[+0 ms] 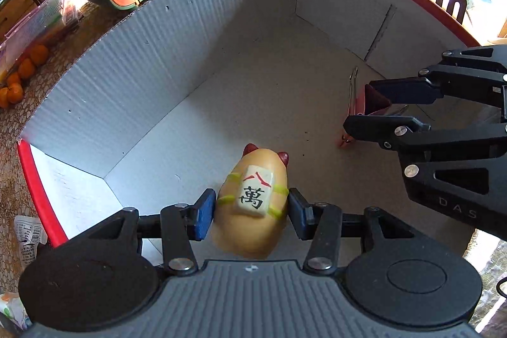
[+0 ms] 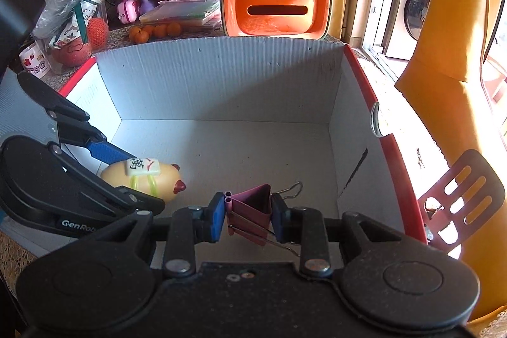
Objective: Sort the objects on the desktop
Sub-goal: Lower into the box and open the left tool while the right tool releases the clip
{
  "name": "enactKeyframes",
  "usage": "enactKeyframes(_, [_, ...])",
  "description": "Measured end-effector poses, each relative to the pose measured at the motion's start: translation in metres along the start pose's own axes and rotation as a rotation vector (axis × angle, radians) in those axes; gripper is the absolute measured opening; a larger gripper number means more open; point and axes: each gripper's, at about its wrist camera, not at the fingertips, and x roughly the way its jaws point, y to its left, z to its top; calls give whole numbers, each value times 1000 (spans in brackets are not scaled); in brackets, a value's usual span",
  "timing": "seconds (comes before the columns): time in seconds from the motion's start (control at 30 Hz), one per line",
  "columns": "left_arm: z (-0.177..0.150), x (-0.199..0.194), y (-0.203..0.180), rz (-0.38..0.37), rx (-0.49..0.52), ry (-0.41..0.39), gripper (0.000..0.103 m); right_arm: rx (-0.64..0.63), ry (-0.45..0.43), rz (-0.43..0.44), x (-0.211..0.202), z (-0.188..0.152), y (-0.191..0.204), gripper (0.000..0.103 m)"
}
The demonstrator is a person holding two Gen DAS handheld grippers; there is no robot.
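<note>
Yellow squishy mahjong-tile toy (image 1: pixel 250 208), long axis along fingers, being clasped by our left gripper (image 1: pixel 250 213) over white corrugated cardboard box (image 1: pixel 253 91) floor; right gripper (image 2: pixel 248 216) pinching maroon binder clip (image 2: pixel 252 205) alongside.

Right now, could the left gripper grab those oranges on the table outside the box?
Probably not as things stand: the left gripper is down inside the cardboard box, already clamped on the yellow toy, and the box wall stands between it and the oranges.

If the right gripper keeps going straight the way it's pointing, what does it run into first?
Most likely the cardboard box's floor. The right gripper, shut on the pink binder clip, points steeply down into the box, and nothing lies on the bare floor ahead. The clip would probably touch first; depth is hard to judge.
</note>
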Motion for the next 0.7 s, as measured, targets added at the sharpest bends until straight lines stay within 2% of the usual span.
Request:
enactKeyframes(0.2, [-4,-8,0,3,0,-42,48,-5,-4,-12,-2,-1,2,35])
enactKeyframes(0.27, [-7,-15,2,-1,-15,-77,48,-4,-10,-8,-5,0,1,42])
enactKeyframes(0.57, [-23,-50,2,-13,-50,-191,56,15,-67,-9,-33,1,3,45])
enactKeyframes(0.63, [-28,-62,4,-30,-60,-230,56,15,-85,-7,-40,0,6,50])
enactKeyframes(0.67, [-29,-68,6,-30,-64,-252,56,13,-96,-8,-45,-1,8,57])
enactKeyframes(0.7, [-32,-74,6,-31,-67,-272,56,11,-110,-7,-50,-1,10,58])
